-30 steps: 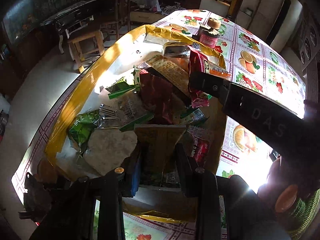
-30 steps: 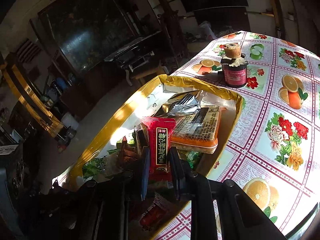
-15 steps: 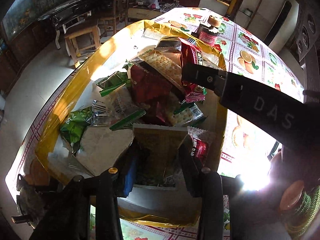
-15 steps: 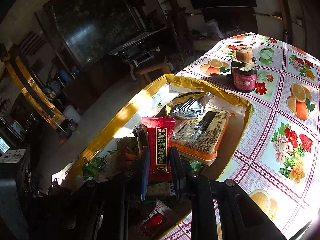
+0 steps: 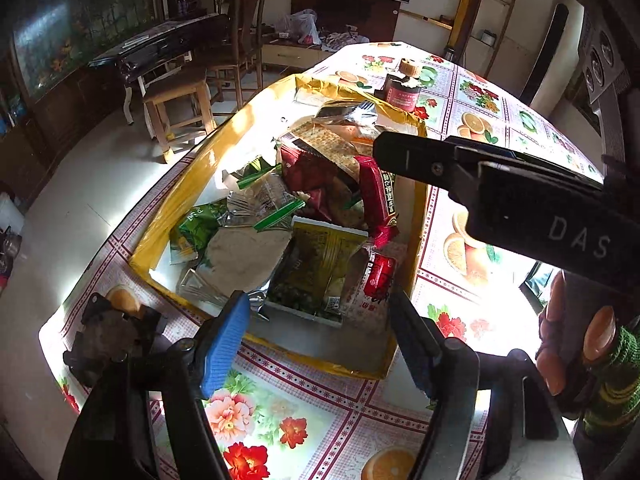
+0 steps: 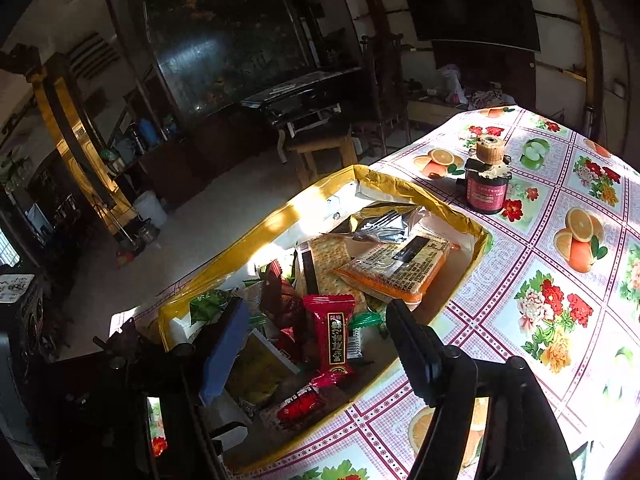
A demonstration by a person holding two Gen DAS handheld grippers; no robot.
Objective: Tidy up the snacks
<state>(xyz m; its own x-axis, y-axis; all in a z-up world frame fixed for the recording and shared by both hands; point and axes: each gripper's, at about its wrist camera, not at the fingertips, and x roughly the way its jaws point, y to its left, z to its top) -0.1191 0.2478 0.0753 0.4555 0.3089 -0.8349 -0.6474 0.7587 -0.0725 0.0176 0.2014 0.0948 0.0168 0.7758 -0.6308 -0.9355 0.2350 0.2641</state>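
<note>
Both hand-held grippers, left (image 5: 320, 340) and right (image 6: 316, 348), have just opened wide.

We have just opened both jaws: the yellow packet (image 5: 320, 256) lies released ahead of our left gripper (image 5: 320, 336), the red packet (image 6: 334, 336) ahead of our right gripper (image 6: 316, 344).

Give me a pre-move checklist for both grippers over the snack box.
1. Left gripper open after just opening: ok.
2. Right gripper open after just opening: ok.
3. Yellow pack released, lying in the box: ok.
4. Red pack released; it leans on the pile between the jaws, settled or not: cannot tell.
5. Jar on the table, outside the box: ok.
6. Right gripper crosses over the box in the left view, path clear: not ok.
</note>
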